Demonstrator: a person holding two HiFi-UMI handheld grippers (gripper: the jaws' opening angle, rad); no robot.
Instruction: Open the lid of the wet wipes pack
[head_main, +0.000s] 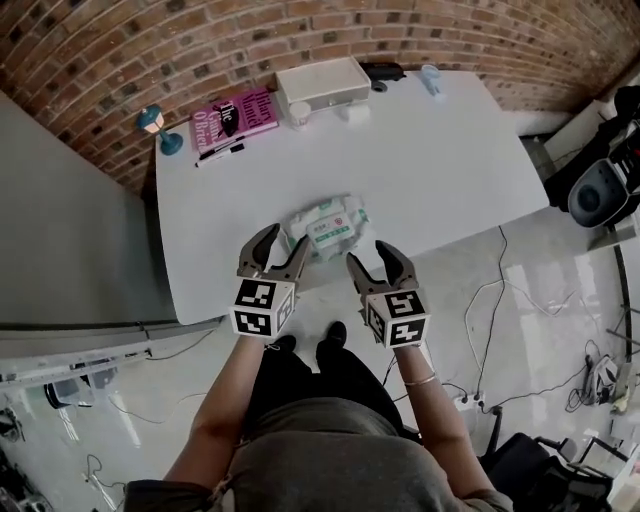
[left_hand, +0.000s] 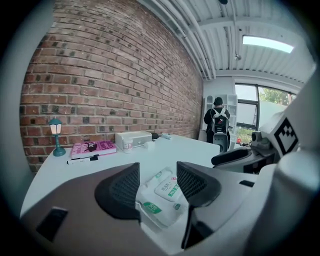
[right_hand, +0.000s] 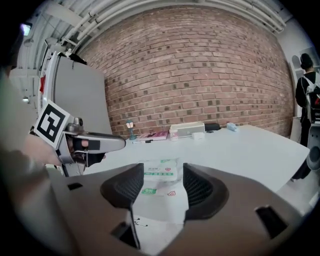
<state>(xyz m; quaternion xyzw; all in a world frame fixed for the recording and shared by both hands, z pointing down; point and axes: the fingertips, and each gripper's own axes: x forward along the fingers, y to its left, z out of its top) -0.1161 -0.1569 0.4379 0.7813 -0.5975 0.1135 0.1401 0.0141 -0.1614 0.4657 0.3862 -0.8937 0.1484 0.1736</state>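
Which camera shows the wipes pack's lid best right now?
The left gripper view: the lid on the wet wipes pack shows large and close, framed by open jaws. The head view shows the pack small from above; the right gripper view shows it foreshortened.

You've got bright, even light from ceiling panel (left_hand: 267, 43) and window (left_hand: 260, 107); gripper views bend hard, corners black, foreground blurry.
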